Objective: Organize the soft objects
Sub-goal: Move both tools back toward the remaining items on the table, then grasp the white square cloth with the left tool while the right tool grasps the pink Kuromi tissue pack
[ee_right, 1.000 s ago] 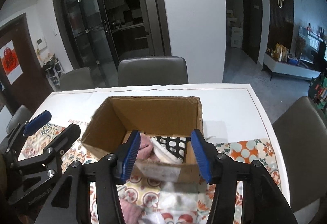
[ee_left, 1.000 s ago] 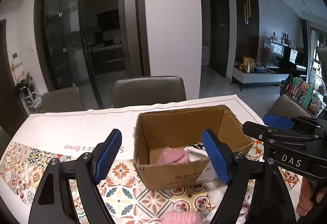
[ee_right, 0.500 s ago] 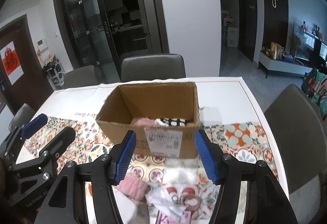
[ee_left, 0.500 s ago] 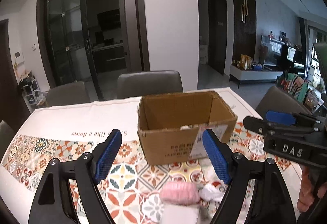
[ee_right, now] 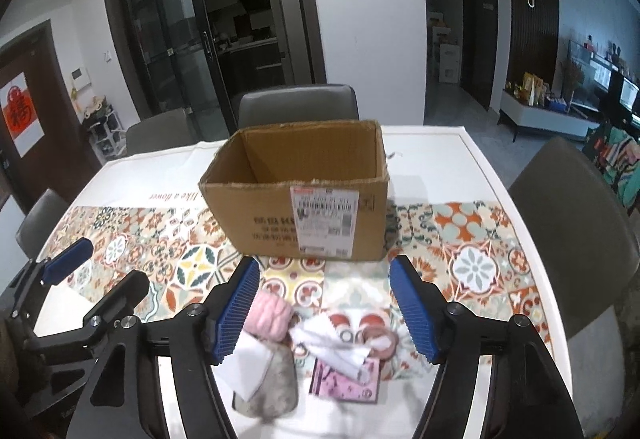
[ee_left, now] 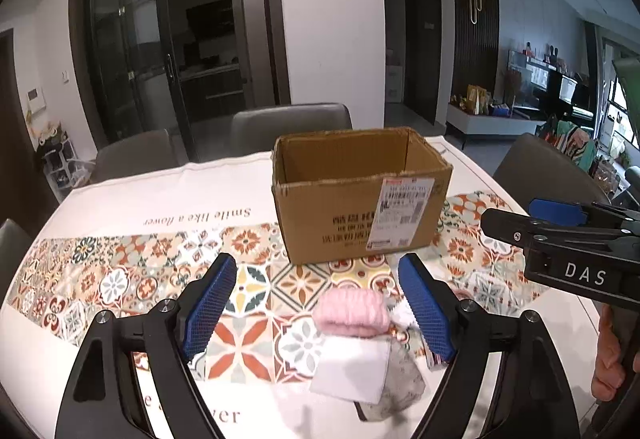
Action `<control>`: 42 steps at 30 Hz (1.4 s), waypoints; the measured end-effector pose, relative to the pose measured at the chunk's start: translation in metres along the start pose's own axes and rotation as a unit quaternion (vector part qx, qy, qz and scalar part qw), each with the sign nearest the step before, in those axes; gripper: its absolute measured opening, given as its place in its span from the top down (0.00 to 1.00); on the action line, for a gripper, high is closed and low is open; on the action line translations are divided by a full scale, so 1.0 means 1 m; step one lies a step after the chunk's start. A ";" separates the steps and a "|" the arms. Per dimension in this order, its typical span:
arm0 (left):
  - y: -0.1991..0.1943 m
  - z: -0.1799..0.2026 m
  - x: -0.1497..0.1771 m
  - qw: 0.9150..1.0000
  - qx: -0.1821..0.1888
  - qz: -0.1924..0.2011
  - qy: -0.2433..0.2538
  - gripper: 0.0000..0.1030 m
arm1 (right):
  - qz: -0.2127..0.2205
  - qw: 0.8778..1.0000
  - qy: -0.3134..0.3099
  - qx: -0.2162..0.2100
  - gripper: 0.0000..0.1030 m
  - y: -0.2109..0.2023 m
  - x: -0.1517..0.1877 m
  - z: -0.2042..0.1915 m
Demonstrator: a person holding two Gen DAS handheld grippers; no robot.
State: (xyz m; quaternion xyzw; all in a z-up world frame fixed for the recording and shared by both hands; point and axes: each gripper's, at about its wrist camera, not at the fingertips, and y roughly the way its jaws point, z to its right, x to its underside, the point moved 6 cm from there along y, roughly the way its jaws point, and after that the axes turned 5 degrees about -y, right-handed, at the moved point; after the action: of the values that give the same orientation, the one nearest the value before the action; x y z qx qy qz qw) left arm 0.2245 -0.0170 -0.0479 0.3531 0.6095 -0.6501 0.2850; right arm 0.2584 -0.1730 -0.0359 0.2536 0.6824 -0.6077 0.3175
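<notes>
An open cardboard box (ee_left: 360, 199) stands on the patterned tablecloth, also in the right wrist view (ee_right: 304, 199); its inside is hidden from here. In front of it lie a pink knitted roll (ee_left: 352, 313) (ee_right: 268, 317), a white folded cloth (ee_left: 352, 367) on a grey fuzzy piece (ee_right: 272, 383), a crumpled white cloth (ee_right: 332, 347) and a pink patterned packet (ee_right: 348, 383). My left gripper (ee_left: 316, 313) is open and empty above the pink roll. My right gripper (ee_right: 328, 313) is open and empty over the pile, to the right of the left one.
A tape roll (ee_right: 380, 339) lies right of the crumpled cloth. Grey chairs stand behind the table (ee_left: 288, 123) and at its right side (ee_right: 576, 207). The table's right edge (ee_right: 532, 259) is near. Glass doors and a white pillar are behind.
Both grippers have pulled back and down from over the box toward the near edge. The box's contents have dropped out of sight and the pile in front has come into view.
</notes>
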 end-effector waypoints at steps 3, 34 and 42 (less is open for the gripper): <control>-0.001 0.000 0.011 1.000 0.000 -0.009 0.004 0.19 | -0.015 1.000 0.012 -0.004 0.33 0.001 0.013 -0.001; 0.053 -0.008 0.114 0.984 0.039 -0.174 -0.007 0.18 | -0.189 0.980 0.057 -0.001 0.28 0.057 0.125 -0.002; 0.082 -0.011 0.130 0.974 0.044 -0.221 -0.023 0.18 | -0.236 0.970 0.066 -0.006 0.28 0.088 0.142 -0.002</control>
State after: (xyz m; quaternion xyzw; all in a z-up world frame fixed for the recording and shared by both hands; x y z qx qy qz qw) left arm 0.2148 -0.0061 -0.2016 0.2073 0.6365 -0.7309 0.1326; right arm 0.2273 -0.1654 -0.2002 0.1231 0.7458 -0.6433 0.1212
